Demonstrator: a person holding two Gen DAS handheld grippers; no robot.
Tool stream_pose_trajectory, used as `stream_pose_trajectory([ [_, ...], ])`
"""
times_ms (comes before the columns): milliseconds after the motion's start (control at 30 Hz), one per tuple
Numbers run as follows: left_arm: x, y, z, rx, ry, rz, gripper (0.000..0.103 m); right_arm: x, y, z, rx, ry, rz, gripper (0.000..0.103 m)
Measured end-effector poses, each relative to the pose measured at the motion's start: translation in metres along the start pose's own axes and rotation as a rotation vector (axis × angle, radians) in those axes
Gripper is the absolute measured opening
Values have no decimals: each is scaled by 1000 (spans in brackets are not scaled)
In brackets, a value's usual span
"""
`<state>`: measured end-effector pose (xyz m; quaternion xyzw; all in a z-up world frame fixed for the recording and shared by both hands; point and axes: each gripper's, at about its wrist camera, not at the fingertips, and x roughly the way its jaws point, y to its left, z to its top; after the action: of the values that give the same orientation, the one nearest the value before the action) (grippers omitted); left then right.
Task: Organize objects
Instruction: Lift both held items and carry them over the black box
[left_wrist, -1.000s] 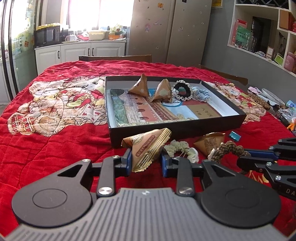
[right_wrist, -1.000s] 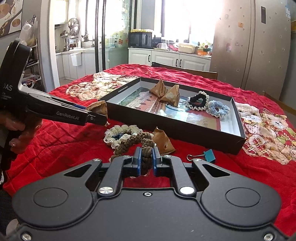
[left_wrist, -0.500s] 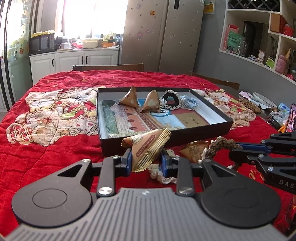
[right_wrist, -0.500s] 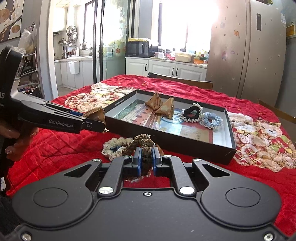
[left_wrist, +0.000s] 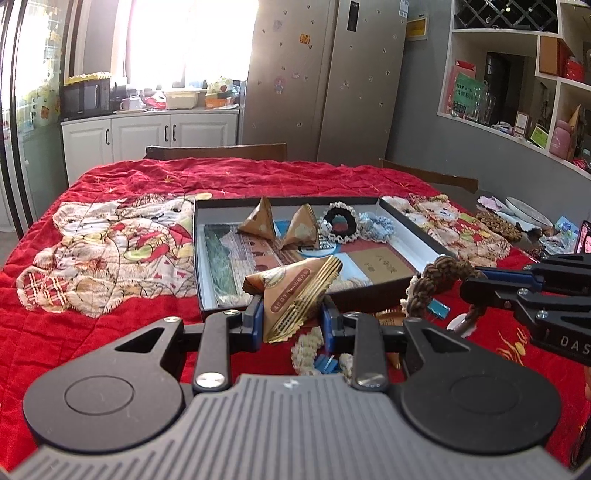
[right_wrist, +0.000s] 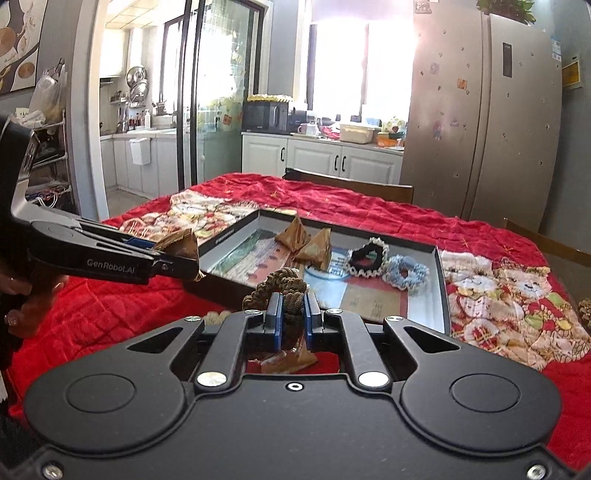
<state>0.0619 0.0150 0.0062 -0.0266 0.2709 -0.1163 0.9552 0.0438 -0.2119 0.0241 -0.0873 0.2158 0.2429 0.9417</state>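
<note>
Gripping a brown packet (left_wrist: 295, 293) between its jaws, your left gripper (left_wrist: 293, 319) holds it clear of the red cloth (left_wrist: 110, 325). Your right gripper (right_wrist: 293, 319) is clamped tight on a braided band (right_wrist: 282, 286). The tray (left_wrist: 369, 291) lies just ahead of both jaws.

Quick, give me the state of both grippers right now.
Left gripper: shut on the brown pyramid-shaped packet.
Right gripper: shut on the brown braided scrunchie.
</note>
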Motion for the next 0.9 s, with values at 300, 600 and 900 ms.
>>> stream_pose_trajectory([
  [300,5,0,16,2,-27,6,34,8,-4,22,0,-42,-35,11],
  [600,24,5,41,-4,-47,21,34,32,-23,47,40,-51,-84,11],
  [900,52,9,64,-14,-39,39,34,67,-46,76,96,-35,-96,11],
])
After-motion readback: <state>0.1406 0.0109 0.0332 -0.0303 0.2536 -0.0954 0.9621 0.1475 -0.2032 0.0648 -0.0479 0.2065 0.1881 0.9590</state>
